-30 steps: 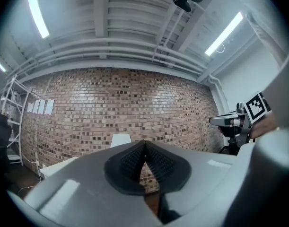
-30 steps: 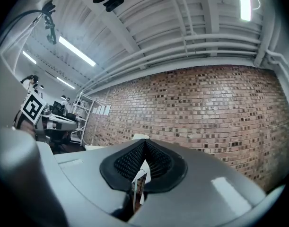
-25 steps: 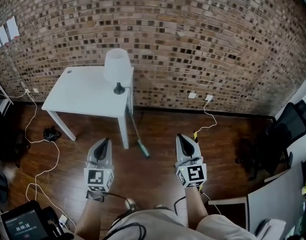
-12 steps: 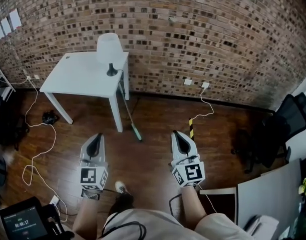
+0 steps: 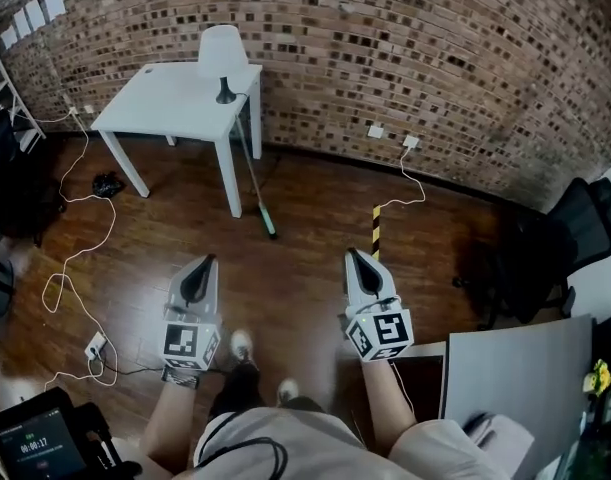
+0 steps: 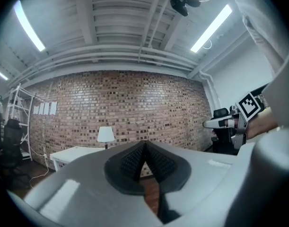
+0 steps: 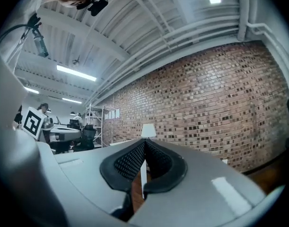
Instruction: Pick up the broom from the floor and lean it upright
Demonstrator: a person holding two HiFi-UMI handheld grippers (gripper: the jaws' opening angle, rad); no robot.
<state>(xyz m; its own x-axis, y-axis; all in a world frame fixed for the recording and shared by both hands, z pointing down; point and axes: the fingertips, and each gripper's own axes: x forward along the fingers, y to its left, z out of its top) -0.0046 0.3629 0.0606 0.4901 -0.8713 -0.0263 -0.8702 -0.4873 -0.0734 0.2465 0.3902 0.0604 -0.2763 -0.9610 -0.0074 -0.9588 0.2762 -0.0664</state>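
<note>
your left gripper (image 5: pixel 206 264) and right gripper (image 5: pixel 352 258) both have their jaws pressed together with nothing between them, and you hold them level and side by side, which looks like idle carrying, not reaching. the broom (image 5: pixel 257 190) stands well ahead, seemingly propped against the white table (image 5: pixel 155 108)'s front leg, green head on the wood floor (image 5: pixel 305 228), so the leaning looks done.
</note>
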